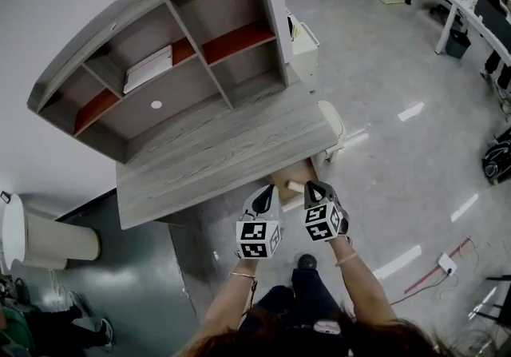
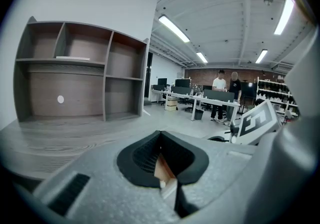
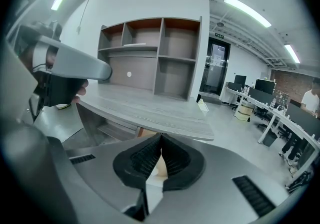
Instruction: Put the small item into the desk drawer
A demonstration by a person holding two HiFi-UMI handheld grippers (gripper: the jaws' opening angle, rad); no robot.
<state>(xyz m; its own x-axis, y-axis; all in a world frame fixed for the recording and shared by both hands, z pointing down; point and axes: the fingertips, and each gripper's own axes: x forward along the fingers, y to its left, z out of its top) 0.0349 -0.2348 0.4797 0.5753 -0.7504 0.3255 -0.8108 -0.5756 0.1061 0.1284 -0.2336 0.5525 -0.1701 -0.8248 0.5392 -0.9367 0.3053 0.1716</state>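
The person is holding the left gripper and the right gripper side by side at the front right edge of the desk, where the drawer is standing pulled out beneath the desktop with its tan inside showing. Each gripper's own view is showing its jaws clenched, the ribbed pads meeting at the tips with nothing I can make out gripped between them. Only a tan sliver is showing through the gap lower down. A small item, pale and short, is lying in what looks like the front of the drawer, between the two grippers and just beside the right one's tips. It is too small to tell whether it is touching them. I am judging that the item is already in the drawer and that pushing the drawer shut is the step in hand. Several things are threatening that step. Clenched jaws are offering only a narrow contact, so a push could be slipping off the drawer front. A push from one side could be skewing the drawer so that it is binding on its runners. A hard shove could be sending the loose item rolling or hopping over the front. The two grippers are also sitting so near each other that they could be knocking together.
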